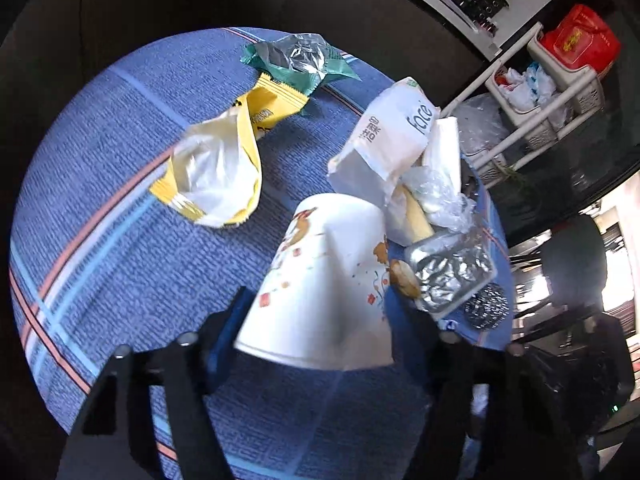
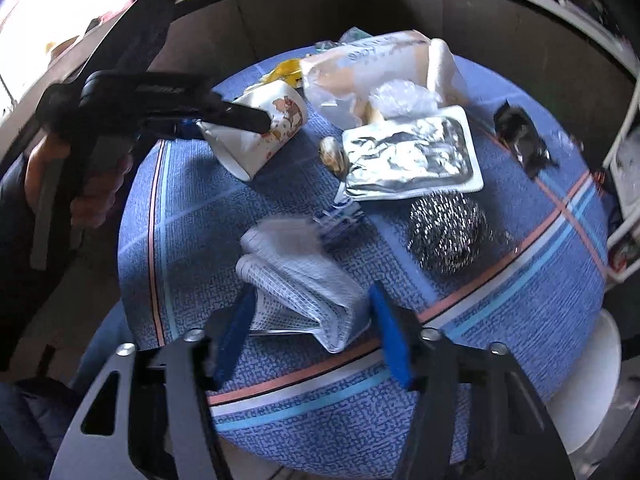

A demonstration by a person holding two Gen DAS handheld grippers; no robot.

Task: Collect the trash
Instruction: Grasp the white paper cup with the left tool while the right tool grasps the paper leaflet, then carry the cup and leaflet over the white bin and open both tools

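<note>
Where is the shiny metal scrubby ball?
In the right wrist view the steel scrubber sits right of centre on the blue tablecloth, just below the foil tray.

Black gripper frames (image 2: 312, 344), blue fingers (image 2: 390, 336), silver screws (image 2: 126, 349).

Both wrist cameras look steeply down, close over the round table (image 1: 120, 208). Both views share the paper cup (image 1: 320, 280) (image 2: 272, 128) and the foil tray (image 1: 452, 268) (image 2: 412, 152).

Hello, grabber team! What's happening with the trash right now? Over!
Left gripper clamped on paper cup. Right gripper around folded paper, grip unclear. Foil tray, steel scourer waiting. Nothing blocking.
</note>
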